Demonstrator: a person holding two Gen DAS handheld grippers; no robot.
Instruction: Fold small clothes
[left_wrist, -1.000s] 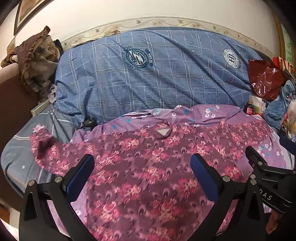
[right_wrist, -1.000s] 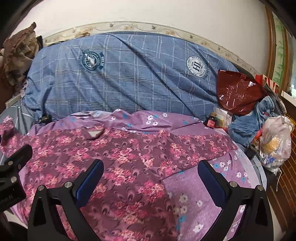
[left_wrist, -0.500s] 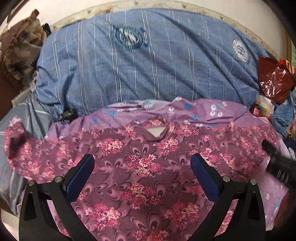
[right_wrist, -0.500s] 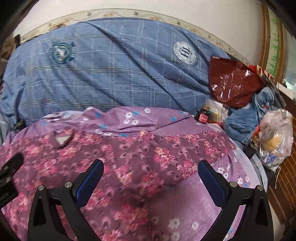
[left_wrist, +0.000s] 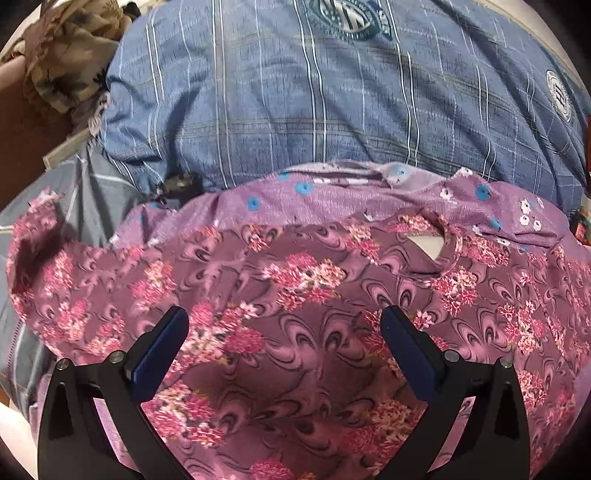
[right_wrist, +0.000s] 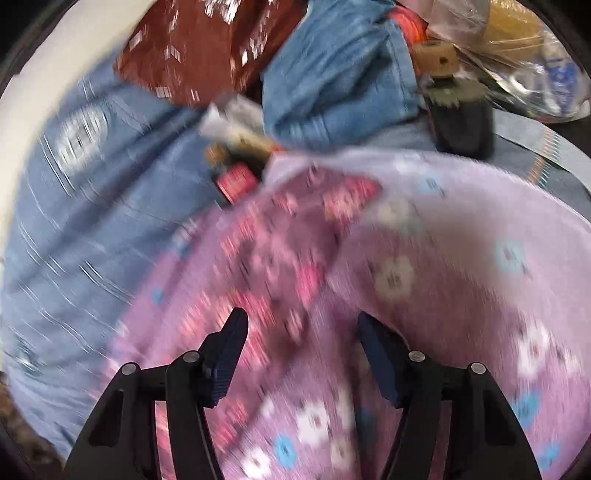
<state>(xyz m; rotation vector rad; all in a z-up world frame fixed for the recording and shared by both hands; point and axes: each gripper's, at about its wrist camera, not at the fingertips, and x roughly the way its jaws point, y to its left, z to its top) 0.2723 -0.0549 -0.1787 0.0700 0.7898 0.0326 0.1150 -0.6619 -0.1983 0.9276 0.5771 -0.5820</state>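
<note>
Floral top (left_wrist: 303, 332) flat, sleeves crosswise, neck toward blue quilt (left_wrist: 332, 110); left gripper (left_wrist: 284, 332) wide, right gripper (right_wrist: 303, 332) narrowing, both empty.

The shirt (left_wrist: 303, 332) is soft matt printed cloth, lying on a matt floral sheet (right_wrist: 461, 258). The blue checked quilt (left_wrist: 295, 110) is matt woven cloth. The red bag (right_wrist: 207, 48) is glossy, crinkled plastic; the jeans (right_wrist: 332, 74) look like denim.

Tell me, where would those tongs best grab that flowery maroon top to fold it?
Probably the sleeve end of the flowery maroon top, coming from its outer side. The top lies spread flat on the lilac sheet, so only edges offer a fold to pinch.
</note>
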